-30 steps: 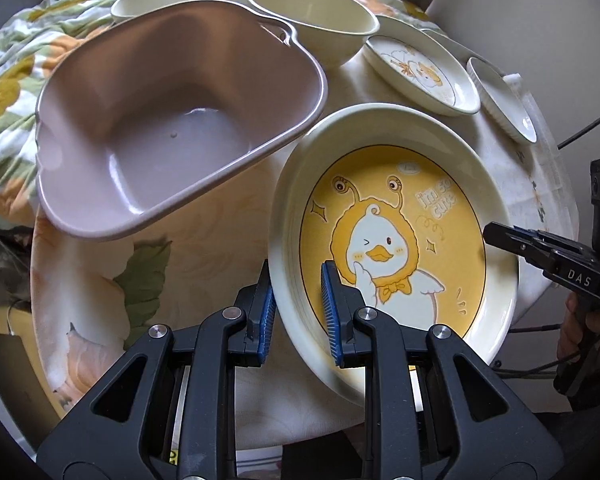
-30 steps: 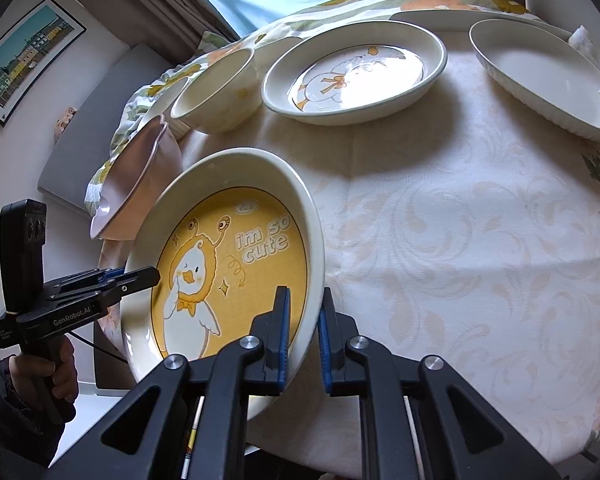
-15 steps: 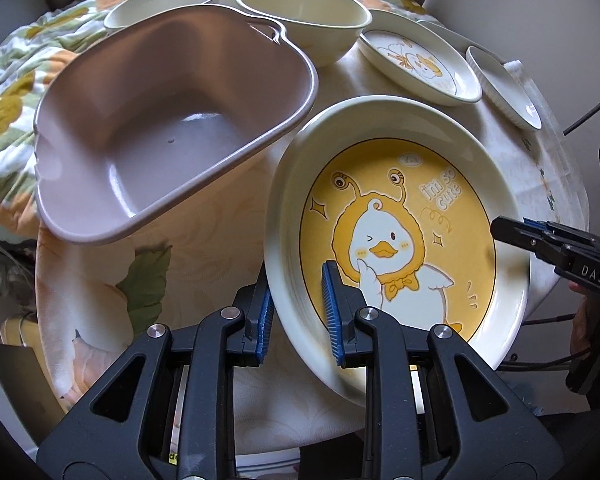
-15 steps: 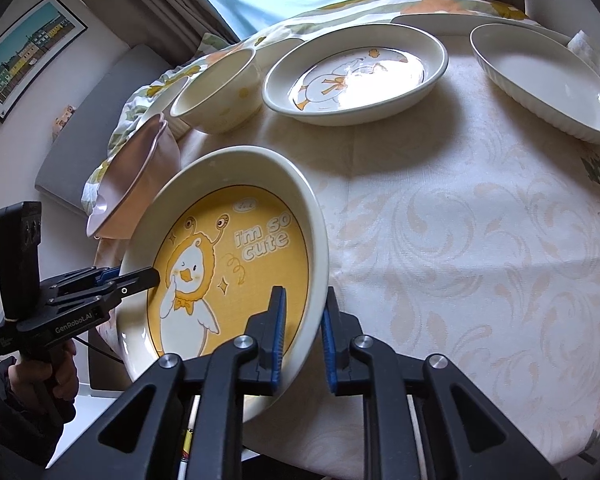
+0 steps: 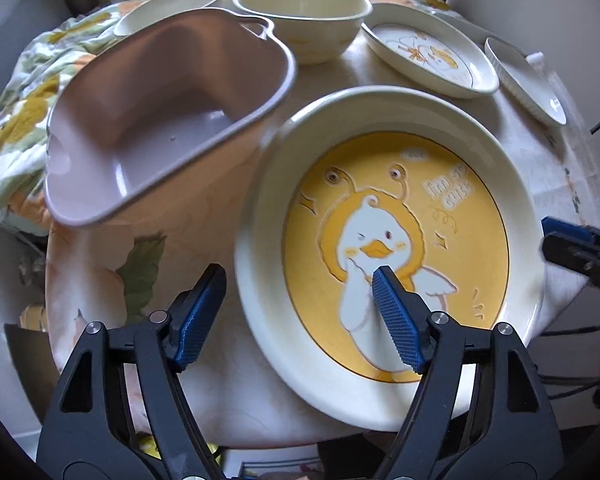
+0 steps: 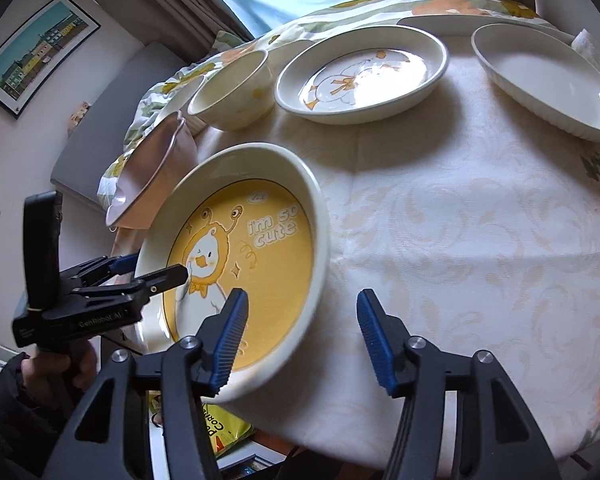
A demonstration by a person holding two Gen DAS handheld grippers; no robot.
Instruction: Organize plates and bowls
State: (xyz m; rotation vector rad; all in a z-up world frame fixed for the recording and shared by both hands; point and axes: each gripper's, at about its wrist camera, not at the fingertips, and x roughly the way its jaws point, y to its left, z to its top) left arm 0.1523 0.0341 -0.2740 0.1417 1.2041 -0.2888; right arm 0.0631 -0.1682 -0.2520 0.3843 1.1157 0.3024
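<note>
Cream-rimmed duck plate (image 5: 400,240) w/ yellow centre and the words "i'm so cute" lies on the bench (image 6: 460,240) at its near edge, on a pale patterned cloth. Left gripper (image 5: 300,312): fingers spread, jaws have just been opening; plate's rim sits between the blue pads, which are clear of it. Right gripper (image 6: 300,336): fingers likewise spread, jaws have just been opening; the opposite rim lies between its pads, not pinched. In right wrist view the left gripper appears at the plate's far side, held by a hand (image 6: 64,368) in a dark sleeve. Pink bowl (image 5: 160,120), roughly heart-shaped, stands just beside the plate, to its left in left wrist view. Behind: a cream bowl (image 5: 304,12), a second shallow bowl (image 5: 168,4), a smaller duck plate (image 6: 360,76) and a white oval dish (image 6: 548,76), all apart from each other. Framed picture (image 6: 36,48) hangs on the wall.
</note>
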